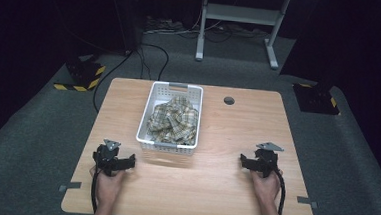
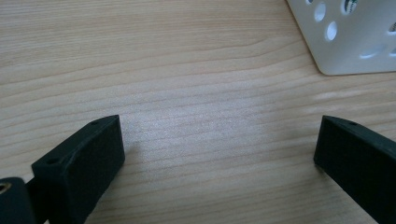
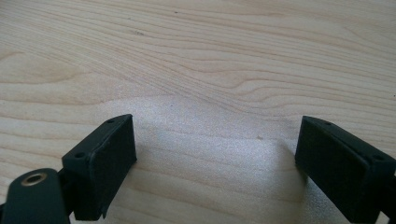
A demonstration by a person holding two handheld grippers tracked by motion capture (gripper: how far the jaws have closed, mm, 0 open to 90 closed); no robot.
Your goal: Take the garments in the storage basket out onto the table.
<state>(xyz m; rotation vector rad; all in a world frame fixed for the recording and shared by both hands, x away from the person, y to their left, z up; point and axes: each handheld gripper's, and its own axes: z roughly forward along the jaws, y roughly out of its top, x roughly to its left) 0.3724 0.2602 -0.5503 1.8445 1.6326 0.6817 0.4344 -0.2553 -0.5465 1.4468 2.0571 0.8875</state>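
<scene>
The checked cloth (image 1: 173, 119) lies crumpled inside the white perforated basket (image 1: 194, 119), which stands in the middle of the wooden counter (image 1: 224, 179). The left tongs (image 1: 131, 162) rest on the counter just beside the basket's near left corner, jaws spread with nothing between them. The right tongs (image 1: 244, 162) rest well apart from the basket on its right, jaws also spread and empty.

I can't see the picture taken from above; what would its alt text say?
A white basket holding crumpled plaid cloth stands mid-table. Near the front edge, a person's hands hold the left gripper and the right gripper either side of it, jaws open and empty.
</scene>
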